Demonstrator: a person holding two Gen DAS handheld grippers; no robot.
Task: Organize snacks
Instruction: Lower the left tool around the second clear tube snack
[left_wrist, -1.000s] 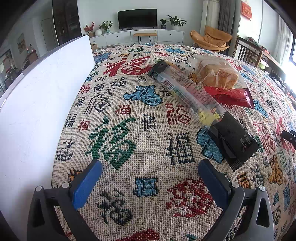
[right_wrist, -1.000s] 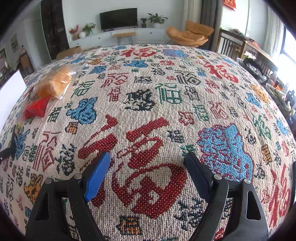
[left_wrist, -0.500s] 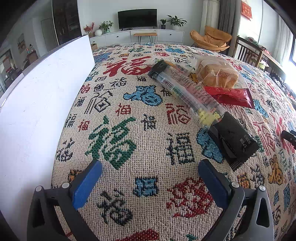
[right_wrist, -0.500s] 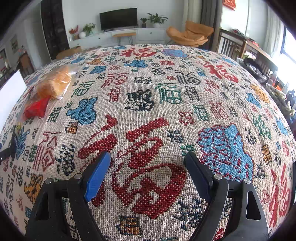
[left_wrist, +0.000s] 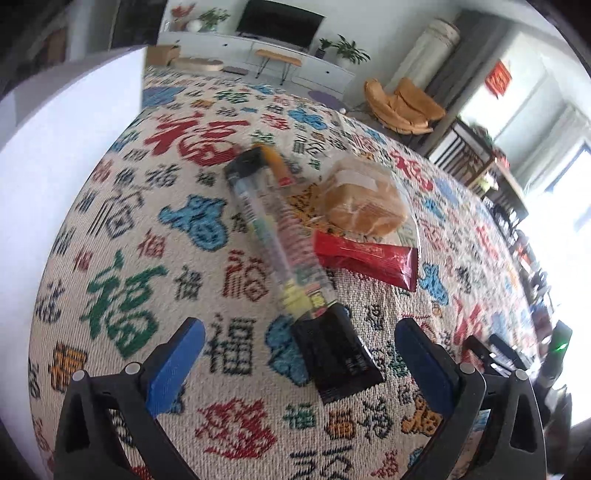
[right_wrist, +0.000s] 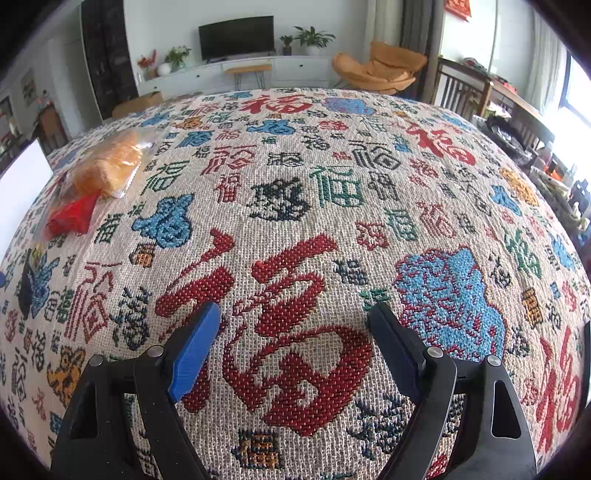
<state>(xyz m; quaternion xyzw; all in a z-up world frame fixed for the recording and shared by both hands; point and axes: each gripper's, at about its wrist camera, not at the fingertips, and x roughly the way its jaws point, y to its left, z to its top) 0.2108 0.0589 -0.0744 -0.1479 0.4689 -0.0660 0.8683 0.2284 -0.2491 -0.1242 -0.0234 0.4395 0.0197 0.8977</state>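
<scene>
Left wrist view: we see our left gripper (left_wrist: 297, 354), jaws apart and empty, above the near black end of the long pack (left_wrist: 286, 254) on the cloth (left_wrist: 122, 258). The bread bag (left_wrist: 364, 203) lies just right of that pack, the red packet (left_wrist: 365, 258) touching its near edge, and the white box (left_wrist: 55, 177) stands well to its left. Our right gripper (right_wrist: 293, 332) hangs spread and empty over bare cloth, well right of the pack. We judge nothing sorted yet; all three snacks remain.
</scene>
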